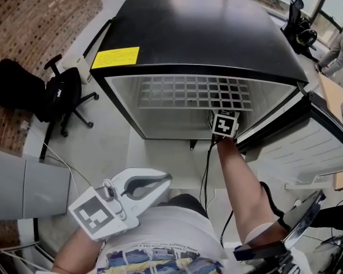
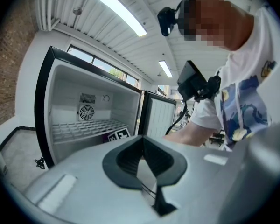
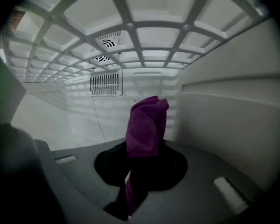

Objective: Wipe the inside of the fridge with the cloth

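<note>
The right gripper (image 3: 142,164) sits inside the fridge (image 1: 200,33), under its wire shelf (image 1: 194,93) by the right wall. Its jaws clamp the purple cloth (image 3: 147,122), seemingly clear of the walls. The left gripper (image 1: 167,180) hangs outside, closed and empty.

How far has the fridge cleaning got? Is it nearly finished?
Early on, it seems. Done: the fridge has its door open, and the purple cloth is clamped in the right tongs. In hand: those tongs hold it inside, under the wire shelf; contact with a wall isn't visible. Left: the wiping itself; nothing shows which surfaces are cleaned. The left tongs hang shut and empty outside.
</note>
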